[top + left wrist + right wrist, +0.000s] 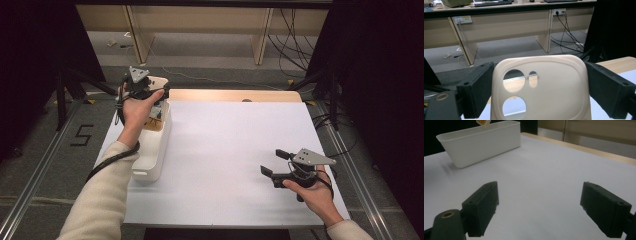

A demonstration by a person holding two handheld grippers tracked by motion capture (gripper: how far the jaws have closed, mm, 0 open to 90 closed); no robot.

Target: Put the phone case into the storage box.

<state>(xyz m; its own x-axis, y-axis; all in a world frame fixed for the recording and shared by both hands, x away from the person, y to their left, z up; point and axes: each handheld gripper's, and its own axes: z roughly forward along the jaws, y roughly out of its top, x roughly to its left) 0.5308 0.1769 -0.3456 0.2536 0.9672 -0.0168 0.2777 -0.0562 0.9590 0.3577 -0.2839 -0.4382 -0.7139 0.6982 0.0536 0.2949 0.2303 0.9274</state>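
A cream phone case (554, 85) with round camera cut-outs stands upright between the black jaws of my left gripper (539, 82), and both pads press on its sides. From above, that left gripper (156, 94) holds the case (159, 82) in the air over the far end of a long white bin (152, 150) at the table's left side. A corner of the case (483, 122) peeks above the bin (481, 145) in the right gripper view. My right gripper (274, 162) hovers low over the white table top (225, 150) at the near right, jaws wide apart with nothing between them (540, 205).
The bin lies lengthwise along the table's left edge. A wooden strip (235, 95) borders the far edge. Beyond it are desk legs and loose cables (566, 32) on the floor. Metal rails (350, 165) run along both sides of the table.
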